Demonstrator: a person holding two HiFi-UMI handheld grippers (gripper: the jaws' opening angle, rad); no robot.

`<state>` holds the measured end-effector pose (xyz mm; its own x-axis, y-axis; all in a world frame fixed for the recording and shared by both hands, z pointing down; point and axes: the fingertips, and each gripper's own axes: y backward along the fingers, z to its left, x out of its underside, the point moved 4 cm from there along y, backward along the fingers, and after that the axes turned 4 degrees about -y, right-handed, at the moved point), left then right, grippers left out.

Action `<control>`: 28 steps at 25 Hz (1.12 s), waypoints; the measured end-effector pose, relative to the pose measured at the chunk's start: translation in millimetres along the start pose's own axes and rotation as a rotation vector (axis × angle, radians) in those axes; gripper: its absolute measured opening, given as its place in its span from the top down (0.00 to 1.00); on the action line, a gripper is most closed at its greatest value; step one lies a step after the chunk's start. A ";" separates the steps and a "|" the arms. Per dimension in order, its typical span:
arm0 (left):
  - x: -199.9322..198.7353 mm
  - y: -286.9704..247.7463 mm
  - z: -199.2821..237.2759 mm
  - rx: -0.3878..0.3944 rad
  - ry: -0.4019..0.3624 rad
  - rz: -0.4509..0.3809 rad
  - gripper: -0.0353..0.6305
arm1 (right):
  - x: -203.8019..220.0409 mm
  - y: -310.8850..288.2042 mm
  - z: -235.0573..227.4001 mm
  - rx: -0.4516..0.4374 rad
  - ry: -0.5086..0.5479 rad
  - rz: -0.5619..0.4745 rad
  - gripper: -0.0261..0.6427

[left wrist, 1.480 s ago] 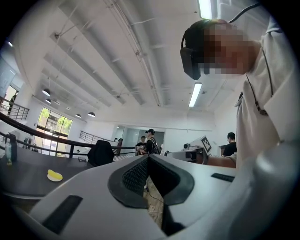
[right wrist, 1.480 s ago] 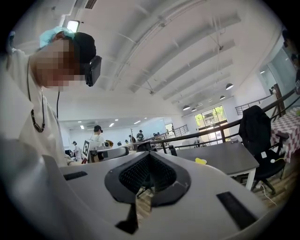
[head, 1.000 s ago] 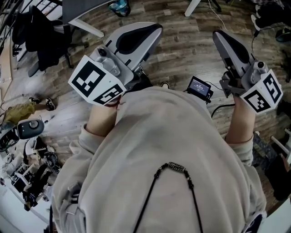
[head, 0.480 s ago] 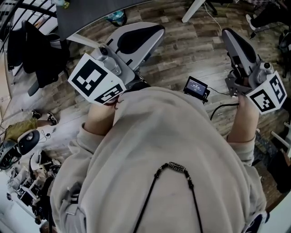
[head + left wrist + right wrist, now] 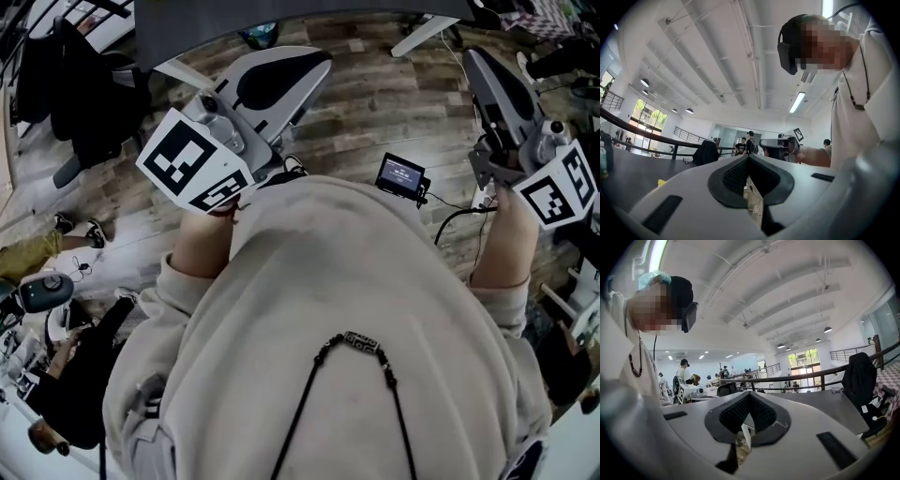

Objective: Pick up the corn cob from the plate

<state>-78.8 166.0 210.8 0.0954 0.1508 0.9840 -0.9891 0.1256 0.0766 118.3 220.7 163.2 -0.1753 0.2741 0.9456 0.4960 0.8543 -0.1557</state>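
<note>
Now the left claw (image 5: 749, 158) is clenched. In the left gripper view its two jaws meet at the tips, and the ribbed black pads (image 5: 733, 176) enclose only a small hollow with nothing in it. The right claw (image 5: 749, 395) is clenched in the same way, tips together, and it also carries nothing.

Both claws point about level, away from the person, and they are well apart from each other. Behind the left claw sits its marker cube (image 5: 192, 164), and under this cube shows the left hand (image 5: 204, 236). The right marker cube (image 5: 561, 192) sits above the right hand (image 5: 511, 225).

Between the two arms a light sweatshirt (image 5: 347, 309) fills the middle of the head view. A dark cord with a bead (image 5: 361, 343) hangs on it.

Under the claws is a wooden floor (image 5: 375, 103). A small black device with a lit screen (image 5: 401, 176) lies there, beside a black cable (image 5: 459, 217).

Ahead of the claws, the edge of a dark surface (image 5: 281, 14) crosses the top of the head view. A black jacket (image 5: 89, 84) hangs on a chair at the left.

In the left gripper view a small yellow thing (image 5: 661, 182) lies on this surface, far from both claws. It is too small to tell whether it is the corn cob, and I cannot tell where the plate is.
</note>
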 end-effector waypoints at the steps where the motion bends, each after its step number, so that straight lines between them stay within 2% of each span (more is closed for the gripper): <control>1: 1.0 6.2 3.3 -0.006 0.004 -0.003 0.94 | -1.7 -8.3 3.3 -0.010 0.010 0.006 0.94; 8: 5.0 44.3 27.5 -0.097 0.025 -0.019 0.94 | 0.0 -53.2 15.4 -0.083 0.027 0.019 0.94; 14: -4.3 53.9 46.7 -0.160 0.029 -0.037 0.94 | -10.6 -89.7 0.5 -0.155 0.025 0.028 0.94; 18: 3.3 57.5 42.1 -0.190 0.027 0.003 0.94 | -19.1 -113.6 -2.8 -0.232 0.037 0.023 0.94; 22: 0.1 52.9 58.2 -0.260 0.026 0.007 0.94 | -24.4 -138.8 -20.5 -0.295 0.025 0.028 0.94; 26: 0.1 44.2 81.8 -0.367 0.033 0.019 0.94 | -27.2 -158.1 -37.5 -0.341 0.022 0.048 0.94; 28: -3.6 35.7 89.3 -0.390 0.031 0.019 0.94 | -33.1 -164.4 -45.9 -0.360 0.024 0.053 0.94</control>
<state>-124.5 82.3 224.4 0.0865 0.1859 0.9788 -0.8744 0.4849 -0.0148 81.6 51.0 170.7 -0.1235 0.2999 0.9459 0.7722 0.6278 -0.0982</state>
